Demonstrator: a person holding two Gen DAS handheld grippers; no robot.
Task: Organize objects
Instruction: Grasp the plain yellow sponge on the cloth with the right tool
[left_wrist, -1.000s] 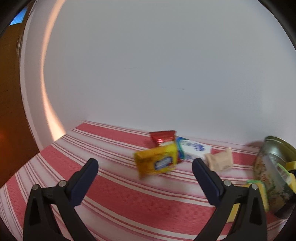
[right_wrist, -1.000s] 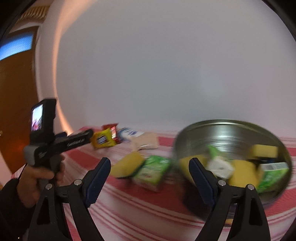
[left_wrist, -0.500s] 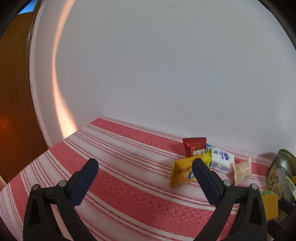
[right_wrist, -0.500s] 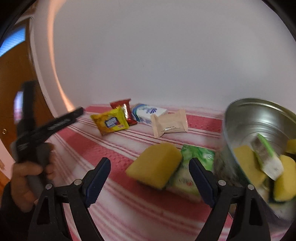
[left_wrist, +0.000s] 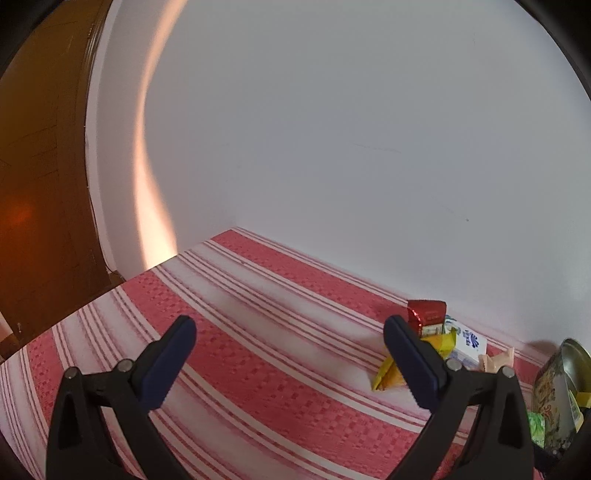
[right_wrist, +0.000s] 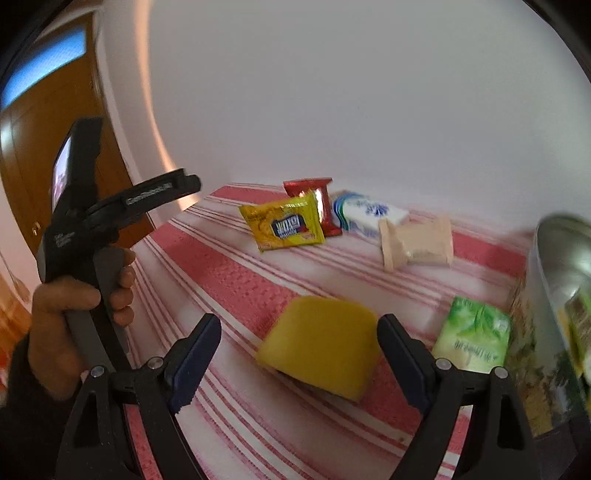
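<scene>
In the right wrist view my right gripper (right_wrist: 299, 332) is open, its jaws on either side of a yellow sponge (right_wrist: 321, 343) lying on the striped cloth, not pressing it. A green packet (right_wrist: 472, 336) lies to its right beside a metal tin (right_wrist: 561, 280). Farther back sit a yellow snack packet (right_wrist: 284, 225), a red packet (right_wrist: 317, 203), a white-and-blue pack (right_wrist: 365, 214) and a beige wrapper (right_wrist: 417, 243). My left gripper (left_wrist: 288, 350) is open over bare cloth, with the yellow packet (left_wrist: 388, 373) and red packet (left_wrist: 426, 317) behind its right finger.
A red-and-white striped cloth (left_wrist: 258, 332) covers the table against a white wall. A brown wooden door (left_wrist: 33, 184) stands at the left. A hand (right_wrist: 74, 306) holds the left gripper's body at the left of the right wrist view.
The right gripper swung left from the tin and came down around the yellow sponge. The left gripper's view turned left, so the packets slid to its right edge.
</scene>
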